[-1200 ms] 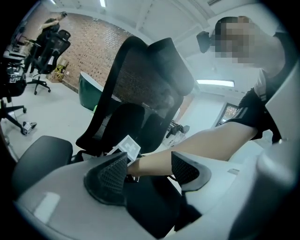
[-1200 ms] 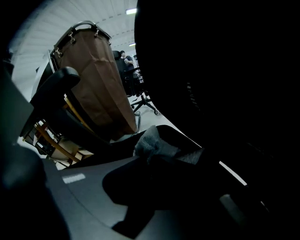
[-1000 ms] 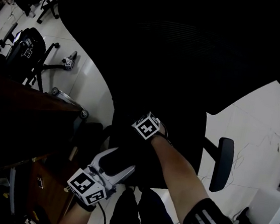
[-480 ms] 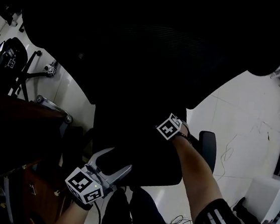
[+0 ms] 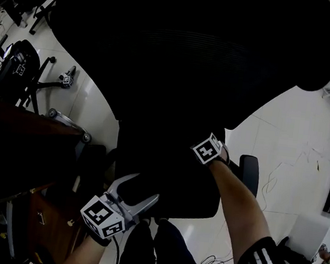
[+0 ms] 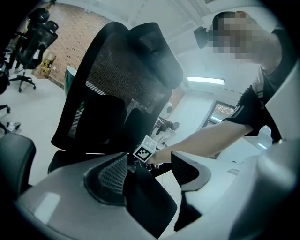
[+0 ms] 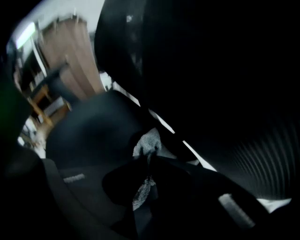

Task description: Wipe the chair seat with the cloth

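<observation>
A grey cloth point(image 7: 146, 139) is pinched by the right gripper point(image 7: 146, 159), barely discernible against the dark chair seat point(image 5: 177, 181). The seat's edge is straddled by the wide-spread left gripper point(image 6: 151, 177).

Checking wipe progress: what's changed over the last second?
The right hand-held gripper, shut on the cloth, has swept rightward across the chair seat toward the armrest. The left hand-held gripper stays at the seat's front edge, jaws apart.

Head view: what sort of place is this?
Probably an office or workroom: a big black mesh office chair, more wheeled chairs on a glossy pale floor, and a wooden desk at the left.
</observation>
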Tool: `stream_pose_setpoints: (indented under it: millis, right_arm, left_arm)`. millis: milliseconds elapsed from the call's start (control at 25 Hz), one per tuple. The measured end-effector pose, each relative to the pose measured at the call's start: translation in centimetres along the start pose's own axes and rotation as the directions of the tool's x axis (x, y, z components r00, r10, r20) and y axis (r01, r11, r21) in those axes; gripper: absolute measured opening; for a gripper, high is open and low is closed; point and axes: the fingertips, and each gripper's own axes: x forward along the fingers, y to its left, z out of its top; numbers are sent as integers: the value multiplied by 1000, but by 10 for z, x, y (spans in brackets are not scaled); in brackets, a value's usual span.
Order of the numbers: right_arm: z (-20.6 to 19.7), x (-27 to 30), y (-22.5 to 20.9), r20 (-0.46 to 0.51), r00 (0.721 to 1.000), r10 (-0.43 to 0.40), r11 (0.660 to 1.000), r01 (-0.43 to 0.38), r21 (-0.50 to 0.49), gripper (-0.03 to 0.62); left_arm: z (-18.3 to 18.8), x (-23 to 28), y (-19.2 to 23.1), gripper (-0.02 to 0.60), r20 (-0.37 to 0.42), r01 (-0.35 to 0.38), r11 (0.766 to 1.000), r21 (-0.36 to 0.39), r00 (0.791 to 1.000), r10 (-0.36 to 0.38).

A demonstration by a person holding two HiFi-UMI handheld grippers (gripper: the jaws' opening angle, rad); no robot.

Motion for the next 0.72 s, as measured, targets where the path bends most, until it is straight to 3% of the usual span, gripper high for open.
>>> stream_pose_setpoints:
  millis: [120, 360, 520, 720]
  right_arm:
    - [52, -3, 56, 133, 983, 127, 991, -132, 29, 37]
    - [107, 24, 169, 180, 946, 271, 962, -262, -73, 37]
    - [95, 51, 209, 132, 941, 312, 948, -298, -113, 37]
    - [60, 55, 190, 86, 960, 267, 961, -259, -93, 37]
  left_arm:
    - [-4, -17, 8, 317, 0, -36, 999, -6, 999, 36]
    - [-18, -51, 25, 316, 3, -112, 993, -29, 994, 112]
    - [-31, -61, 30, 316, -4, -123, 992, -40, 992, 123]
    - [-35, -62, 26, 317, 0, -111, 992, -57, 994, 111]
